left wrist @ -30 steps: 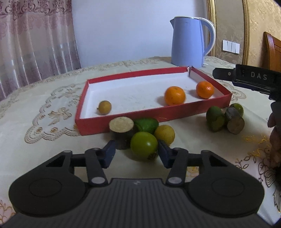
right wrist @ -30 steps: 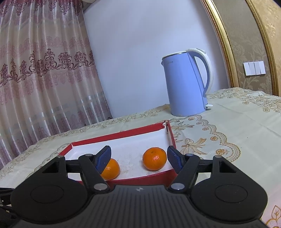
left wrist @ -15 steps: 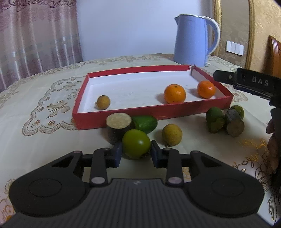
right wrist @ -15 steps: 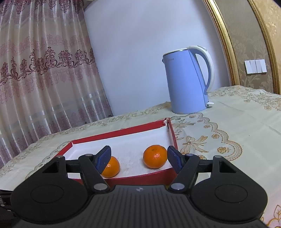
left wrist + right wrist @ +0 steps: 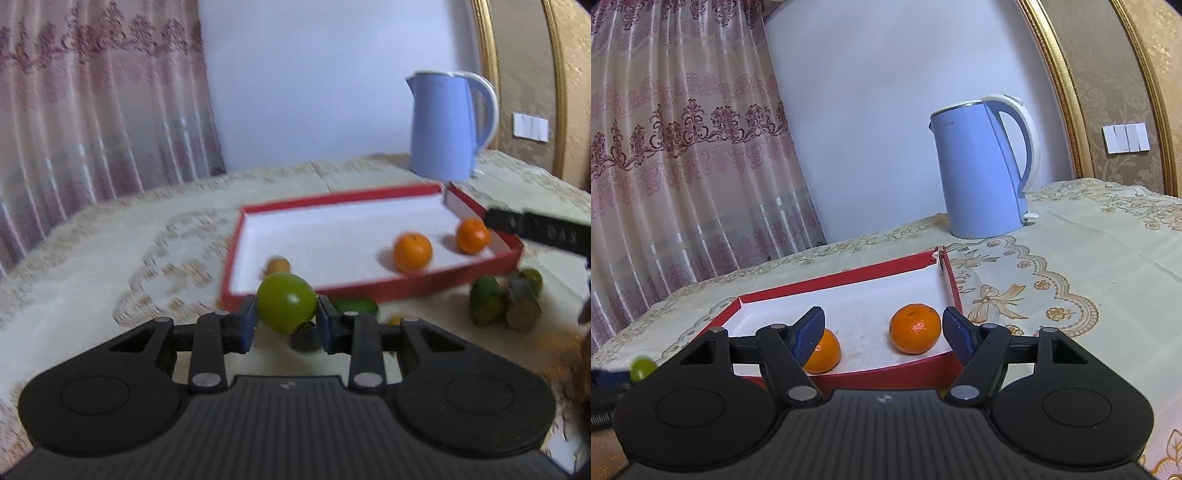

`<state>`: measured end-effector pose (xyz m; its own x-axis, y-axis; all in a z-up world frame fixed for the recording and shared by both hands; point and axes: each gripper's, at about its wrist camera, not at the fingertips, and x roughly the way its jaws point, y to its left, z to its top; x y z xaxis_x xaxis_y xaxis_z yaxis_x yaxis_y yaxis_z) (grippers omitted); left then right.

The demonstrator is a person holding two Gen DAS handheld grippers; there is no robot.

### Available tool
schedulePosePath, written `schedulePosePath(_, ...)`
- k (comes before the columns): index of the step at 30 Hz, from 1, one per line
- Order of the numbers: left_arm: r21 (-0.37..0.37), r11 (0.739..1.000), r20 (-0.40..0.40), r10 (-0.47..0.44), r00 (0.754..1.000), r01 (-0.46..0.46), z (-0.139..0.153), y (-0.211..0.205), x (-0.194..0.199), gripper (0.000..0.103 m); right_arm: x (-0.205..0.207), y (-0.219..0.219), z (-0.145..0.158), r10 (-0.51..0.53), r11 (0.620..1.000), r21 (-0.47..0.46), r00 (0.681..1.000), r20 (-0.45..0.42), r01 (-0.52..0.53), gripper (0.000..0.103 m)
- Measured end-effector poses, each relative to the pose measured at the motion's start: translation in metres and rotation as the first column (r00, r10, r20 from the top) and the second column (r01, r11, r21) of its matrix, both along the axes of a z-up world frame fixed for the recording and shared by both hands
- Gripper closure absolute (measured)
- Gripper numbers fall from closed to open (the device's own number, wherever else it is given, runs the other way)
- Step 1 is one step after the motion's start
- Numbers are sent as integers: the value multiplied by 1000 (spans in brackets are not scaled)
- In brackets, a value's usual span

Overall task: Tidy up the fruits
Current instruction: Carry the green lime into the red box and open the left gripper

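Left gripper: jaws had just closed, clamped on the green fruit, held clear of the table.
Right gripper: jaws apart, nothing held.
Red tray: two oranges at 3 o'clock inside.

Left view blurred, small fruit half hidden behind green fruit, maybe a longan

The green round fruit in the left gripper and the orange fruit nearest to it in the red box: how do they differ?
The green round fruit is clamped between the left gripper pads; the nearest orange fruit lies free on the red box floor. One is green and smooth, the other orange. Both are round and look similar in size.
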<state>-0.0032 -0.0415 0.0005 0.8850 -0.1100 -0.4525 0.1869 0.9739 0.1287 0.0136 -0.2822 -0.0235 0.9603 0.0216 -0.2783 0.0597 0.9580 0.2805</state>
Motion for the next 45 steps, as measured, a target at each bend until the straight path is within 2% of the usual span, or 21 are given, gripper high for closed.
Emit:
schedulePosePath(8,12,997,50,69,996,-70,16,1,15,72,0,1,1,-5,1000,-4,1000,-4,5,33)
schedulePosePath(15,28,995,79,95,992,-97,24,-4,33,72,1,1,1,-4,1000,-5,1000,-6,4,33)
schedulePosePath(24,24,991,103,132,986,-135,23,-10,65,72,1,1,1,-4,1000,-5,1000,-8,4,33)
schedulePosePath(32,-3,987,60,161,985,-161,10,-4,91,72,4,2,0,2,1000,-15,1000,-22,-2,33)
schedulePosePath(45,-15,989,31,149,988,-149,-1,-2,102,72,5,4,0,5,1000,-22,999,-36,-6,33)
